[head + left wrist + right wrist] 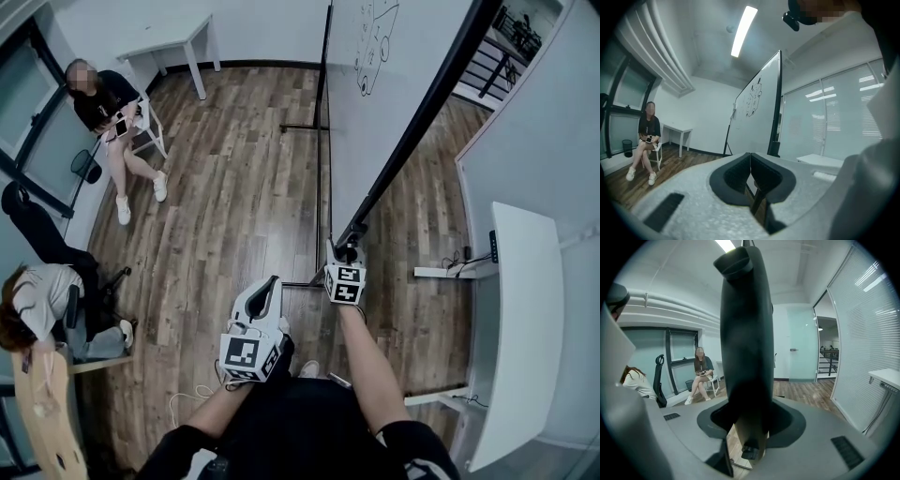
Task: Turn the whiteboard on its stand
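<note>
The whiteboard stands upright on its black stand and runs away from me, with drawings on its white face. Its dark frame edge slopes down to my right gripper, which is shut on the near corner of that frame. In the right gripper view the dark frame edge fills the gap at the right gripper. My left gripper hangs free to the left of the board, shut with nothing in it. The left gripper points toward the whiteboard, its pads touching.
The stand's black legs lie on the wooden floor. A person sits on a white chair at the far left near a white table. Another person sits at the near left. A white desk stands at the right.
</note>
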Demonstrator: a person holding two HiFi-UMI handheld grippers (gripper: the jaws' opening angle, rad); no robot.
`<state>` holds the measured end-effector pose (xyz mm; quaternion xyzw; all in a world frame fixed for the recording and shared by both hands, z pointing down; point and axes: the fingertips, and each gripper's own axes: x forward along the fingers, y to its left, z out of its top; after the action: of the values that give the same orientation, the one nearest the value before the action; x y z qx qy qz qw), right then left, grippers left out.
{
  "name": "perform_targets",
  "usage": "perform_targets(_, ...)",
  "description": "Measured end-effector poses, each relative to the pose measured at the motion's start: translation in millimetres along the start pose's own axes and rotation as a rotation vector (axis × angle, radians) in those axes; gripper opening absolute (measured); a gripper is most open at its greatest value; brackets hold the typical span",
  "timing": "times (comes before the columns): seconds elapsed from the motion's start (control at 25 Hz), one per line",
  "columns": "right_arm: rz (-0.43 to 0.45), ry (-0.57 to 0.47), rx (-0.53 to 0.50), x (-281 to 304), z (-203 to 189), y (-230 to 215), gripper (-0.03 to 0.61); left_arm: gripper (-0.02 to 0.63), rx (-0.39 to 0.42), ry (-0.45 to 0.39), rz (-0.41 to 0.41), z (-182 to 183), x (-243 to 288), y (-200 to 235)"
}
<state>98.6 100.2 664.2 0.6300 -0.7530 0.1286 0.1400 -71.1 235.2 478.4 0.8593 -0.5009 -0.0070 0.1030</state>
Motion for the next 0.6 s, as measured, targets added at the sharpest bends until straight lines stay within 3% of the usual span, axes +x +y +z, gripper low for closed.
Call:
perform_targets(0.28,0.008,0.001,0.015,-48.2,-41.1,1.9,0.172,0.017,0.006,-0.006,0.006,-28.5,-34.8,-29.6)
perform_targets(0.6,0.017,0.006,0.008,-91.8,-56.6,15.6,0.172,0.017,0.012,-0.009,0.005,-30.5,-61.9,-45.5)
